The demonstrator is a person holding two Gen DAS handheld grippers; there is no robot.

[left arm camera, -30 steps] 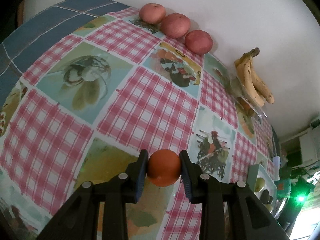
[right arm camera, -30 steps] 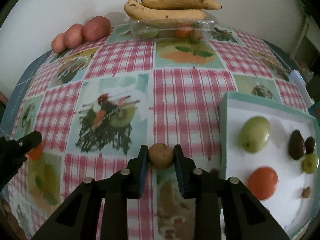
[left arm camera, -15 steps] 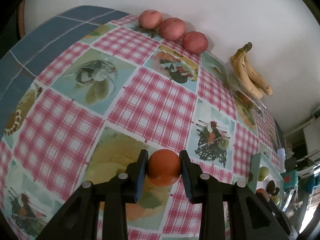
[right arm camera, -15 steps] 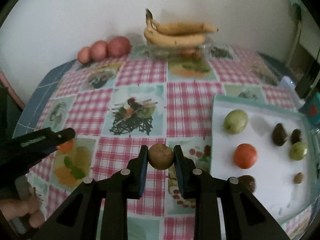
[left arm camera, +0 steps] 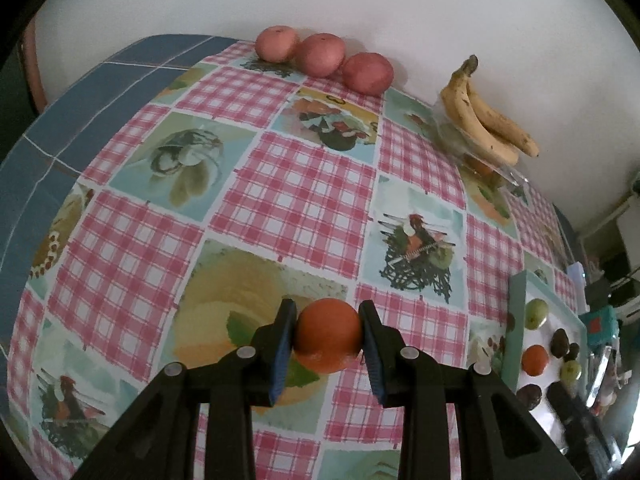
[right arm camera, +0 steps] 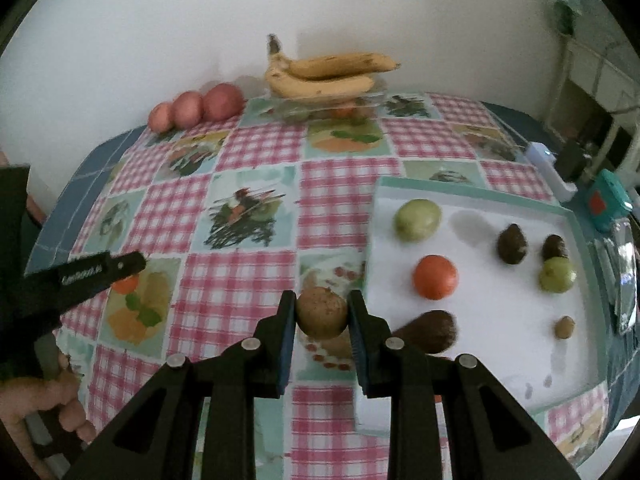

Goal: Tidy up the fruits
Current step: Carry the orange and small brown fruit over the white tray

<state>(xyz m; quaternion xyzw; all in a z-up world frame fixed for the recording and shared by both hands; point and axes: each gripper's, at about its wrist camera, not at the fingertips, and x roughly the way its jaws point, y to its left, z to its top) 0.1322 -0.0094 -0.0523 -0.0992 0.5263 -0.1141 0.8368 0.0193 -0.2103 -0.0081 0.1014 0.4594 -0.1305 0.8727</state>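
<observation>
From the left wrist view, the left claw [left arm camera: 327,334] is closed around an orange fruit [left arm camera: 328,332], one finger pressed to each side at its widest part, held above the checked cloth of the counter [left arm camera: 296,208]. Far off by the wall sit three reddish fruits [left arm camera: 322,56] in a row, and to their right a bunch of bananas [left arm camera: 486,120] resting on a clear container. At the far right edge the white tray [left arm camera: 516,320] shows a few fruits already laid out. The orange looks firm and round with a slightly slick skin, light enough for this hold; I'd judge the grip across the middle right, since higher or lower it could roll out. In the right wrist view, the right claw [right arm camera: 322,314] is clamped on a small brown fruit [right arm camera: 322,312], likely a kiwi, hanging just left of the tray's near-left edge. On the tray lie a green fruit [right arm camera: 418,220], an orange one [right arm camera: 435,276], several dark avocado-like pieces [right arm camera: 512,244] and a small green fruit [right arm camera: 557,274]. The kiwi seems softer, so a gentle squeeze would suit it, and it should be set down rather than dropped. The left claw, with its orange, shows at the left above the cloth.
</observation>
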